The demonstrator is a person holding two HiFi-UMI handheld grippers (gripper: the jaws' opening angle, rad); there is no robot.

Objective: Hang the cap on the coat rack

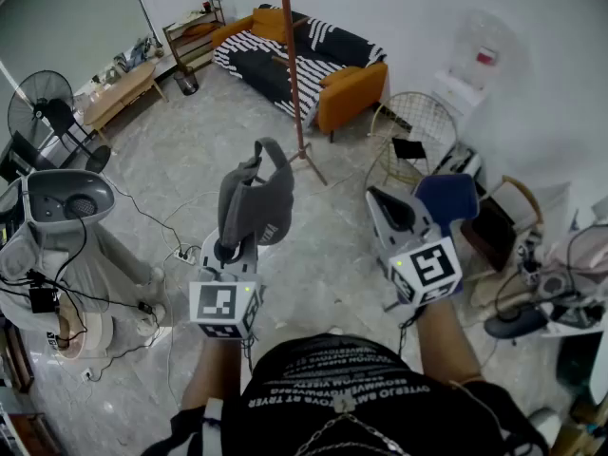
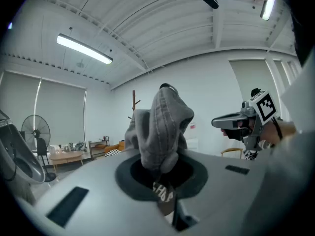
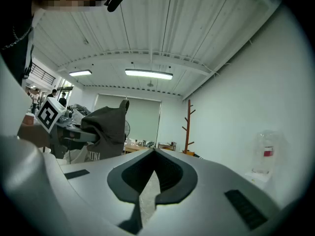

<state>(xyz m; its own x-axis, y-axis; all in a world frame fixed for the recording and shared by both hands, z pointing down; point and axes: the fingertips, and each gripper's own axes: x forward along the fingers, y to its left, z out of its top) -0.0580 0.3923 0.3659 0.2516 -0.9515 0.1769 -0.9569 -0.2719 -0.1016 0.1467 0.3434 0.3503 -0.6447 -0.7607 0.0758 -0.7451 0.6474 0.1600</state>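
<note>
A grey cap (image 1: 254,198) stands upright above my left gripper (image 1: 232,245), which is shut on its lower edge. In the left gripper view the cap (image 2: 162,127) fills the middle, bunched between the jaws of the left gripper (image 2: 165,181). My right gripper (image 1: 388,207) is held level to the right of it, shut with nothing between its fingers; its own view shows the right gripper (image 3: 154,154) with its jaws meeting. The wooden coat rack (image 1: 293,65) stands on the floor ahead, well beyond both grippers. It also shows as the coat rack (image 3: 187,127) and as the coat rack (image 2: 133,100).
An orange sofa (image 1: 313,60) with a striped blanket stands behind the rack. A round wire chair (image 1: 413,122) is at the right, a standing fan (image 1: 43,103) and a low table (image 1: 119,88) at the left. Cables and a power strip (image 1: 185,253) lie on the floor.
</note>
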